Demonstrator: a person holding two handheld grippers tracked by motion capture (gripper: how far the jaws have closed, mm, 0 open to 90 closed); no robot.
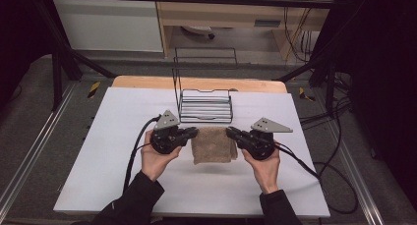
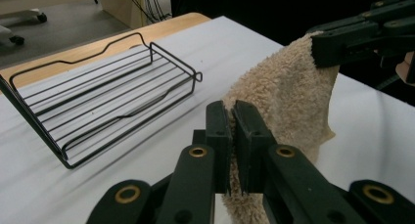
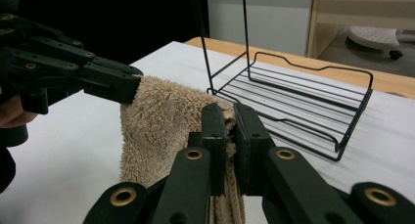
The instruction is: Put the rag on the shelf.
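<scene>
The beige towel (image 1: 213,144) hangs stretched between the two claws above the white table (image 1: 123,151) — the left claw (image 1: 193,132) pinches its left top corner, the right claw (image 1: 231,132) its right — just in front of the black wire rack (image 1: 205,107).

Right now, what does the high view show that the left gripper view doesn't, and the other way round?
The high view takes in the person's forearms, the grey plates on top and the floor around the table. The left gripper view shows, close up, the left hand-held gripper clamped on a top corner of the beige towel. Both show the towel hanging between the two grippers, the right hand-held gripper and the black wire rack.
</scene>
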